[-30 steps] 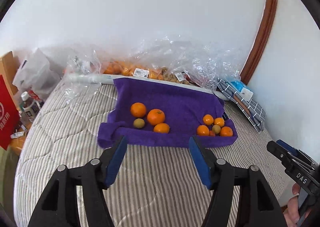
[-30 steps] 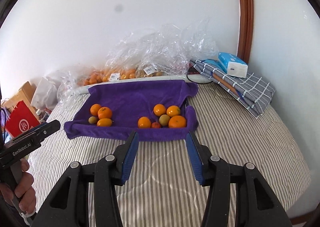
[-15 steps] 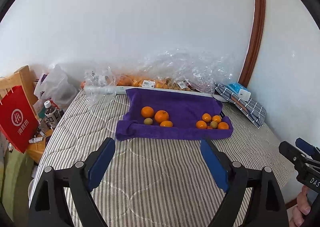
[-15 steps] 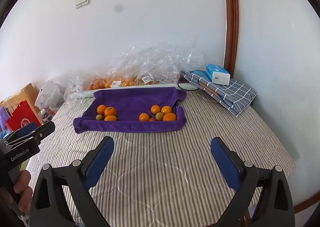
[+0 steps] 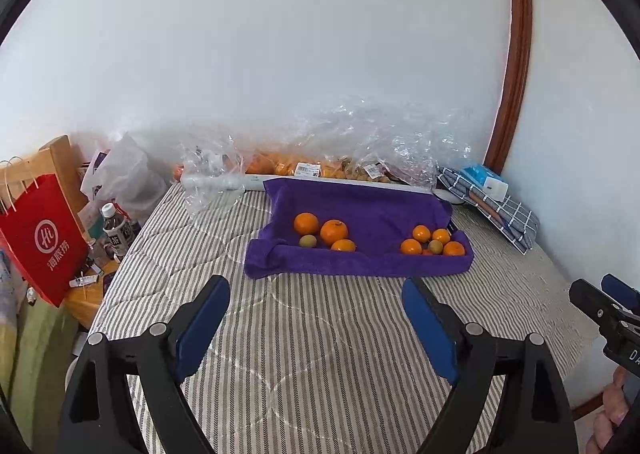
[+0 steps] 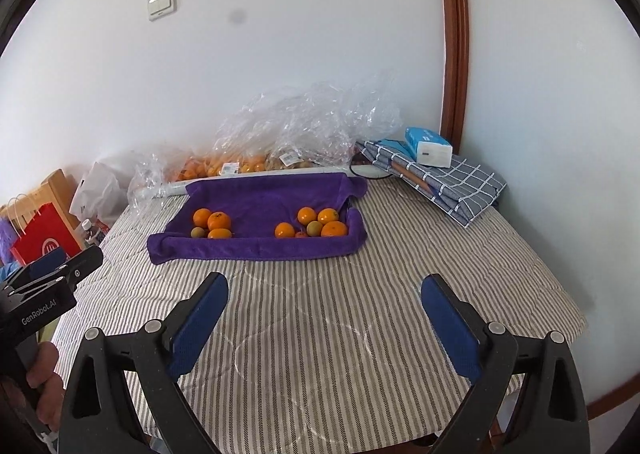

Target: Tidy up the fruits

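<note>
Readable text is sitting at the frame edges: "GenRobot.AI" on the left gripper (image 5: 316,318) at the right wrist view's lower left, plus a white logo with blurry characters on the red paper bag (image 5: 42,238) at far left. Both it and the right gripper (image 6: 324,314) are hanging wide open with nothing between the blue pads, having just been opening. The fruits (image 5: 326,232), 2 clusters of round oranges and small greenish ones, are lying mid-frame on a fuzzy purple towel (image 5: 360,210) over a striped quilted mattress (image 5: 320,334), crinkly clear plastic bags (image 5: 360,142) lining the white wall behind.

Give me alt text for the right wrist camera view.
Two clusters of oranges, left and right, sit on a purple towel on a striped bed. The right gripper hangs open and empty in front.
</note>
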A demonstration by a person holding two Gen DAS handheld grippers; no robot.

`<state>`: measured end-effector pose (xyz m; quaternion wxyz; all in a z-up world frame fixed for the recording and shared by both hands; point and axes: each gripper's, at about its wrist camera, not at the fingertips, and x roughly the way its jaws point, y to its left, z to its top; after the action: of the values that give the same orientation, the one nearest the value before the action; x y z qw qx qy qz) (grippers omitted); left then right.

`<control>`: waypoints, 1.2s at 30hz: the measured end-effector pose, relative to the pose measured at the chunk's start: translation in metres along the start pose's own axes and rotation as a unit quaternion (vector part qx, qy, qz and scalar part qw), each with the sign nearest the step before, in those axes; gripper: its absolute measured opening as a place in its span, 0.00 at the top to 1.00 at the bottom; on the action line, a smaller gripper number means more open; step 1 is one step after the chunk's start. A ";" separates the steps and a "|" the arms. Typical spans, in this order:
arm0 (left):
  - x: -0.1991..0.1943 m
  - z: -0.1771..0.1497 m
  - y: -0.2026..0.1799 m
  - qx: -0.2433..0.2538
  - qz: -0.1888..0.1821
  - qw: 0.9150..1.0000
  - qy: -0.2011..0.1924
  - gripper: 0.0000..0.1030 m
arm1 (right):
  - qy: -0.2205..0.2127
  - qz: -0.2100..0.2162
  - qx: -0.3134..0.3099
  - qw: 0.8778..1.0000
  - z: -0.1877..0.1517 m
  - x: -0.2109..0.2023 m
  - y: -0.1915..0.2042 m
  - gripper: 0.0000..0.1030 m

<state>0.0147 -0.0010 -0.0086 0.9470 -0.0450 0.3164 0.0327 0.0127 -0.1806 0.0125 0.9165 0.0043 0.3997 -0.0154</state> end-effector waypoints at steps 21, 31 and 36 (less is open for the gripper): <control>-0.002 0.001 0.002 -0.003 0.002 1.000 -0.004 0.15 | -0.006 -0.001 -0.005 1.000 0.000 -0.006 0.002 0.06; -0.005 0.003 0.003 -0.003 0.005 1.000 -0.006 0.15 | -0.006 -0.001 -0.004 1.000 -0.001 -0.007 0.002 0.06; -0.004 0.003 0.003 -0.002 0.005 1.000 -0.006 0.15 | -0.005 -0.002 -0.004 1.000 -0.001 -0.007 0.003 0.06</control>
<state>0.0129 0.0023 -0.0037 0.9486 -0.0454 0.3108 0.0383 0.0071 -0.1777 0.0170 0.9185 -0.0002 0.3951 -0.0154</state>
